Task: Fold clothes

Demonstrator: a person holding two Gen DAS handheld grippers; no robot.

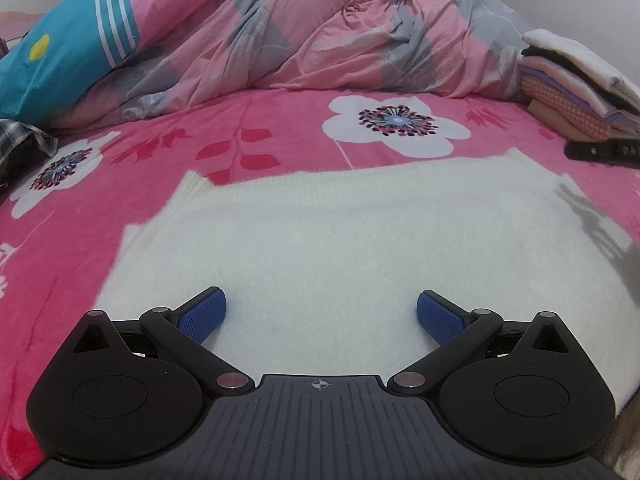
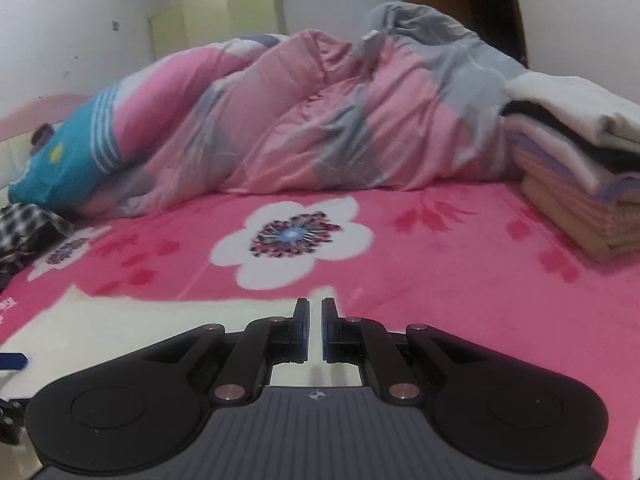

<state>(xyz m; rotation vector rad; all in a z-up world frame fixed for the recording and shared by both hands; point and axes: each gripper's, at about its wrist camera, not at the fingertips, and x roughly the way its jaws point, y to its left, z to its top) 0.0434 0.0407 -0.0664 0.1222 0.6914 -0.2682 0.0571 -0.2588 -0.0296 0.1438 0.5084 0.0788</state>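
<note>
Left wrist view shows a pink floral blanket (image 1: 280, 136) over the bed, a rumpled quilt (image 1: 320, 32) beyond and a stack of folded clothes (image 1: 576, 88) far right. Directly ahead of the left gripper (image 1: 320, 308) lies a flat white sweater (image 1: 360, 232); its jaws gape wide, holding nothing. Right gripper (image 2: 315, 312), jaws nearly closed with a slim gap, sits over the sweater's far edge; whether it pinches cloth I cannot tell

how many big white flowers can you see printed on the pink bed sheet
3 in the left wrist view: one flower beyond the white sweater, one at left, a partial one at the left edge. The sweater or duvet may hide others.
</note>
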